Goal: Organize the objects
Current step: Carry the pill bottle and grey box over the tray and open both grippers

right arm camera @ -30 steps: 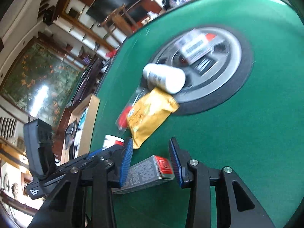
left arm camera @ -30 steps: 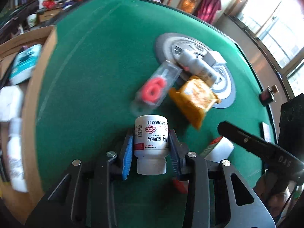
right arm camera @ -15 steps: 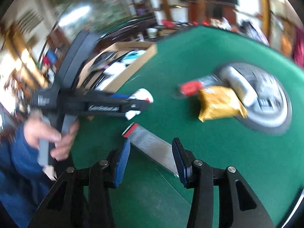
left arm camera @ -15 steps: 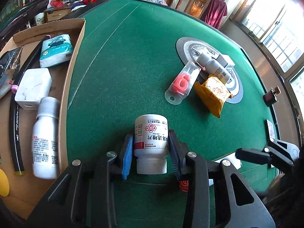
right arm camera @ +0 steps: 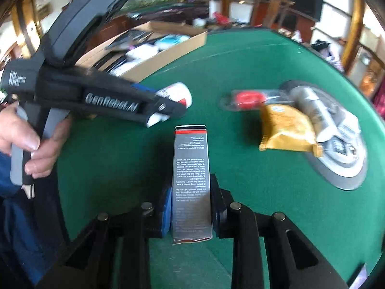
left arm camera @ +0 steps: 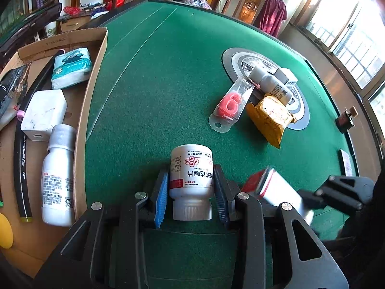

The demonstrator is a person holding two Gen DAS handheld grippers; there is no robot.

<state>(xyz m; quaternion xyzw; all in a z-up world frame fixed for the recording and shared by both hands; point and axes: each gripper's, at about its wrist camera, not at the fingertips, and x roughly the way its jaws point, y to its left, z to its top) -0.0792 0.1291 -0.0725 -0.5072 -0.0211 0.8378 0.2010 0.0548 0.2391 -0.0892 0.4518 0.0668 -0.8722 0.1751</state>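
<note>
My left gripper (left arm camera: 190, 178) is shut on a white pill bottle (left arm camera: 191, 175) with red print, held cap toward the camera above the green felt table (left arm camera: 156, 84). My right gripper (right arm camera: 191, 195) has its jaws closing on a long silver box (right arm camera: 191, 166) with a red and black band at its far end, and both blue pads touch its sides. The left wrist view shows that box (left arm camera: 276, 187) at the lower right. In the right wrist view a hand (right arm camera: 26, 139) holds the left gripper (right arm camera: 166, 113) with the bottle (right arm camera: 176, 94).
An open cardboard box (left arm camera: 96, 72) lies along the table's left edge, holding a white bottle (left arm camera: 57, 175), a white adapter (left arm camera: 43, 113), a tissue pack (left arm camera: 71, 67) and a black cable. A red candle pack (left arm camera: 228, 103), yellow packet (left arm camera: 269, 118) and grey bottle (left arm camera: 269, 84) lie by a round grey disc (left arm camera: 231, 57).
My right gripper has rolled until the silver box lies lengthwise between its jaws, and the jaws have closed in on it. My left gripper has drifted toward the cardboard box, still holding the bottle.
</note>
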